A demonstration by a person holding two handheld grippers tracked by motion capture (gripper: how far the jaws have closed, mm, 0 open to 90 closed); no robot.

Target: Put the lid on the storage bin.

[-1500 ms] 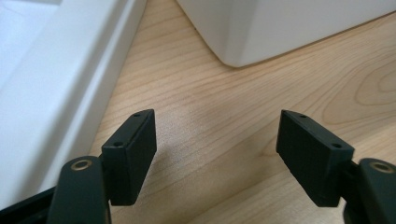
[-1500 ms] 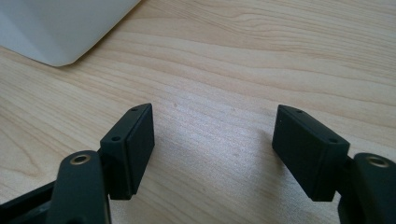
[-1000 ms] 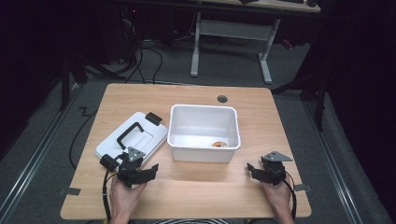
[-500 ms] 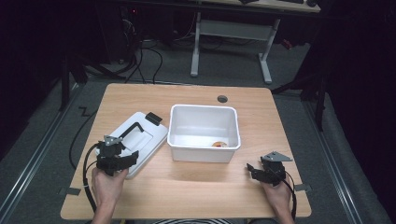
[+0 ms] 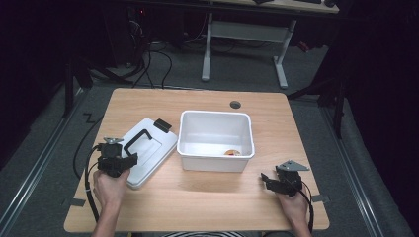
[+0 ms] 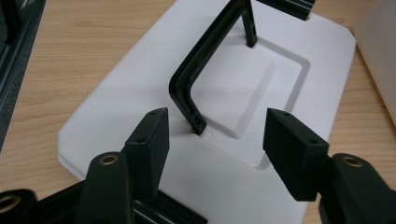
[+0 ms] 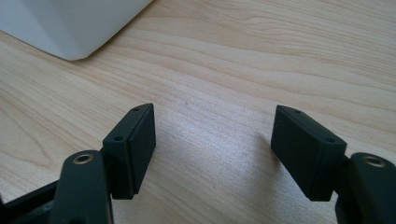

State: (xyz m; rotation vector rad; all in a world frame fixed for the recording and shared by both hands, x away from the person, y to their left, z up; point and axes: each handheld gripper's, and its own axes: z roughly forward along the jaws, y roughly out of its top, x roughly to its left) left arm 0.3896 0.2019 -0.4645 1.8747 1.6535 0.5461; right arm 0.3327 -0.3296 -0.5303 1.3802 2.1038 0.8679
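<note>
Left hand-held gripper (image 6: 212, 140) hangs wide open over the near end of the white lid (image 5: 148, 150), at nine o'clock from the tub (image 5: 216, 140). Its black handle (image 6: 205, 70) looks next: jaws must straddle it. Right hand-held gripper (image 7: 215, 140) idles open above bare bench (image 7: 261, 60).

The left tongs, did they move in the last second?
Yes. The left tongs slid away from the white bin, leftward over the white lid, jaws open at its black handle.

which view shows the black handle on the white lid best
The left gripper view: the handle stands close and sharp between the open jaws. The high view shows it small on the lid.
</note>
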